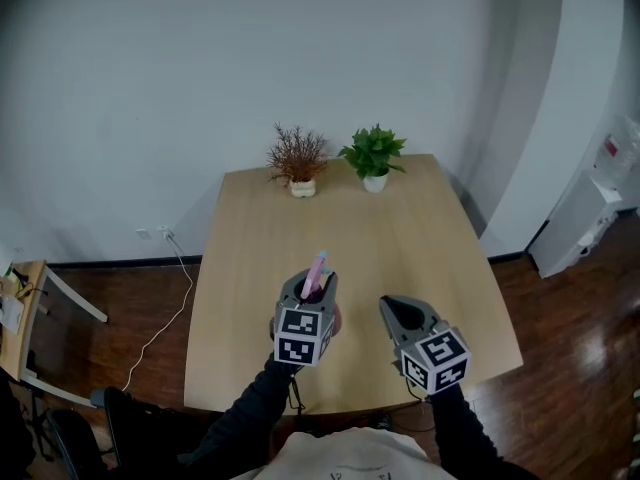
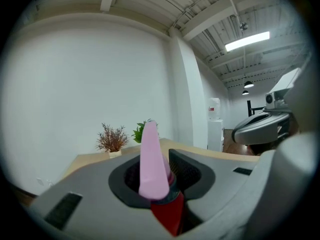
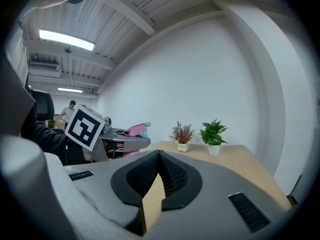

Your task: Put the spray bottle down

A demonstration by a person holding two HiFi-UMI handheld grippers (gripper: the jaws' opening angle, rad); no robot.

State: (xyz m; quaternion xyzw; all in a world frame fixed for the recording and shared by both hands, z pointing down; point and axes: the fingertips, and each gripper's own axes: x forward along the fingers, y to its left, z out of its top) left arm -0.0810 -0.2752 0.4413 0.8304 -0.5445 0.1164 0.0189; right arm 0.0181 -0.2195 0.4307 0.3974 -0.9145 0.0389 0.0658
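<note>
1. Nearest the person, the right gripper hangs over the near right part of the bench. Its jaws are closed on each other with nothing between them. It lies just beside the left gripper, apart from the bottle.
2. The left gripper is the one that matters. Its jaws clamp the spray bottle from both sides, and they point forward and slightly down.
3. The bottle's long axis runs roughly upright through the jaws, leaning a little away from the person. Its pink head sticks up above them and its red body hangs below, so the base faces the bench.
4. The bottle is held over the near middle of the bench. How far its base is from the wood cannot be read from these views.
5. The move probably turns on that downward gap: lower the bottle upright until its base rests, then part the jaws.
6. Bare wood stretches ahead of the bottle. A dried brown plant and a green plant stand well apart from it at the far edge.
</note>
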